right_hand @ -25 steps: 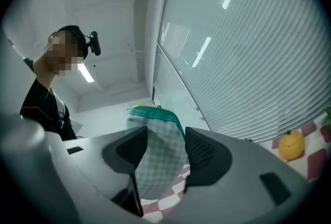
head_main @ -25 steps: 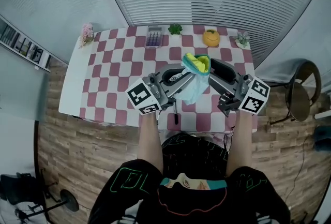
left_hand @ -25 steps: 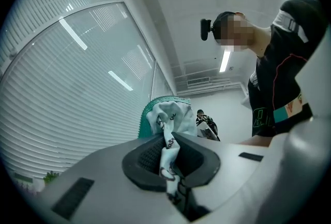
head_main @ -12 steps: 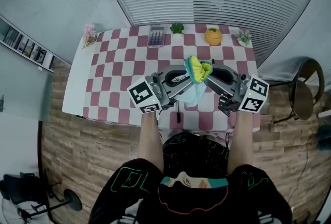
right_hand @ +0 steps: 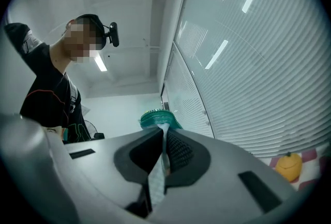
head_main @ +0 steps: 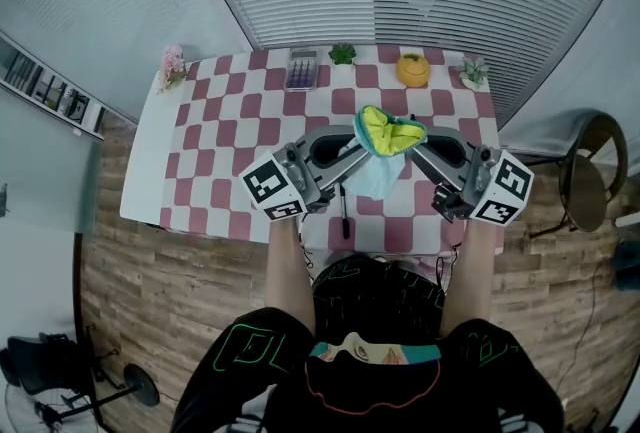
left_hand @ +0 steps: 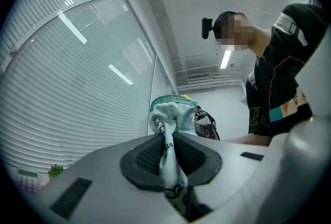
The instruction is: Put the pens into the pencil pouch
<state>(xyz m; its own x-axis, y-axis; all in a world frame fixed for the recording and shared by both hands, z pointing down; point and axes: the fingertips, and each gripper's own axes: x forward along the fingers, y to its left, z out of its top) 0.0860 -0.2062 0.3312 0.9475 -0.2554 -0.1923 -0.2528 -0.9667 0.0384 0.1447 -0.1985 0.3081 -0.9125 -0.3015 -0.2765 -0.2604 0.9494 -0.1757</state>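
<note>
A red-and-white checked table (head_main: 215, 136) carries a row of small things along its far edge: a pink flower (head_main: 171, 66) at the left corner, then a calculator (head_main: 301, 70), a little green plant (head_main: 343, 53), an orange pumpkin-shaped ornament (head_main: 411, 71) and another plant (head_main: 473, 73).

Nearer the person, the left tool (head_main: 352, 149) has its jaws nipped on one side of the pouch (head_main: 385, 136). They have just been opening a little, yet in the left gripper view the pale patterned cloth (left_hand: 173, 114) sits pinched between the ribbed pads (left_hand: 150, 153).

The pouch hangs above the table between the two tools, mouth up and spread wide – yellow lining showing, pale blue body drooping below.

A black pen (head_main: 344, 219) lies on the table under it, by the near edge.

The right tool (head_main: 418, 147) has just been closing – its jaws are now clamped on the pouch's other side, the cloth (right_hand: 158, 118) running between the pads below the teal rim.

A chair (head_main: 590, 183) stands off to the right.
</note>
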